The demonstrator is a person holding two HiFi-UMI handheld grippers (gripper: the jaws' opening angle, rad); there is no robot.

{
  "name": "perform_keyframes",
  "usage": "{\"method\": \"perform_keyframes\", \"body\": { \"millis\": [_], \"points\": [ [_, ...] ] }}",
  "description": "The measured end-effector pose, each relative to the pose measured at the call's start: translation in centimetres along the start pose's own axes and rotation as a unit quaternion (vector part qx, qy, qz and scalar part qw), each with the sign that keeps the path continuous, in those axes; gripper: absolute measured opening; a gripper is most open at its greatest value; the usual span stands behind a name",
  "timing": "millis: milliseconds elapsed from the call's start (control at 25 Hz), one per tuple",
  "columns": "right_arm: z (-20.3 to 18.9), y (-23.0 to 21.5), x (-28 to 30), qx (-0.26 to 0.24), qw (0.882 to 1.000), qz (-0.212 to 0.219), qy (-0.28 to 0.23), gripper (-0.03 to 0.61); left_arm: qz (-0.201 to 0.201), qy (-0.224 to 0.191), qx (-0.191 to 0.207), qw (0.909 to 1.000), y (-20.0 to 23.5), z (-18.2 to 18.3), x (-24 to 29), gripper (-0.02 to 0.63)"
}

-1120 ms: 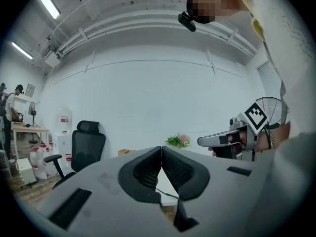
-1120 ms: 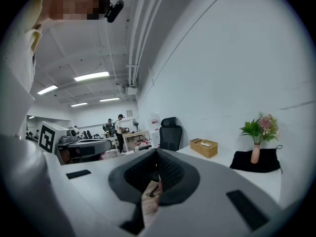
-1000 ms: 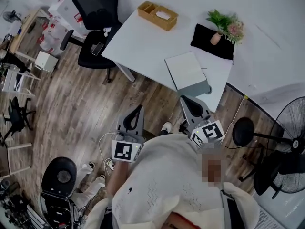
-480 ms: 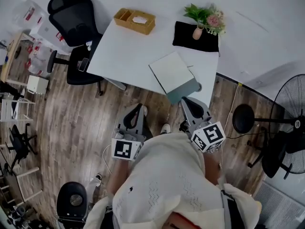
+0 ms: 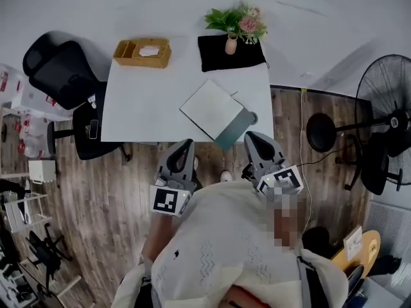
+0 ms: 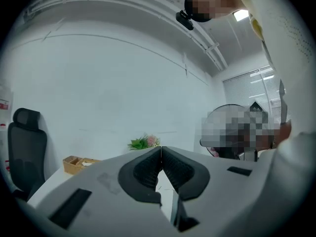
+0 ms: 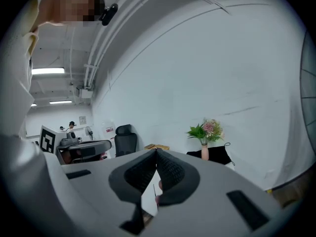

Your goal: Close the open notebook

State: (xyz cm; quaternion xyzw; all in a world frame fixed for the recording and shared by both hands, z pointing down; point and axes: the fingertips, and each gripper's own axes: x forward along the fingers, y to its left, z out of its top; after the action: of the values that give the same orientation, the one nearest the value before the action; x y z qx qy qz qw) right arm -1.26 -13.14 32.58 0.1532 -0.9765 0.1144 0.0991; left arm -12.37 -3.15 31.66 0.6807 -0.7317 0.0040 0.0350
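Head view, with both gripper views: you held the two grippers just short of the near edge of the white desk point(image 5: 141, 108), over the wooden floor point(image 5: 96, 191). The notebook point(image 5: 212, 110) lay flat near the desk's front right corner, turned askew, its pale face up and a teal part at its near end. The left gripper point(image 5: 185, 145) had its fingers point(image 6: 146, 171) pressed together at the tips, with nothing between them; the right gripper point(image 5: 252, 136) had its fingers point(image 7: 171, 173) closed likewise and empty. Farther back on the desk were a wooden tray point(image 5: 142, 52) and a black cloth point(image 5: 221, 55) bearing a vase point(image 5: 232, 43) of flowers
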Motion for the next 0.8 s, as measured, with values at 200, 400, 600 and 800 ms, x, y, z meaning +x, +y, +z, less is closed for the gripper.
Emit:
{"method": "perform_keyframes", "body": {
  "millis": [200,400,600,800],
  "points": [
    [0.7,-0.1,1.3,0.017,0.998,-0.056,-0.011,0.002,-0.056,0.007,-0.006,0.9984,2.2,0.1,2.2,0.012],
    [1.0,0.4,2.5,0.022,0.995,-0.097,-0.021,0.002,-0.112,0.014,-0.007,0.9936,3.6,-0.4,3.9,0.012],
    [0.8,0.7,2.1,0.033,0.989,-0.138,-0.027,0.002,-0.163,0.015,-0.011,0.9864,3.3,-0.5,5.3,0.012],
    [0.2,1.1,1.3,0.042,0.983,-0.179,-0.029,0.002,-0.214,0.039,-0.008,0.9760,2.2,-2.3,5.5,0.012]
  ]
}}
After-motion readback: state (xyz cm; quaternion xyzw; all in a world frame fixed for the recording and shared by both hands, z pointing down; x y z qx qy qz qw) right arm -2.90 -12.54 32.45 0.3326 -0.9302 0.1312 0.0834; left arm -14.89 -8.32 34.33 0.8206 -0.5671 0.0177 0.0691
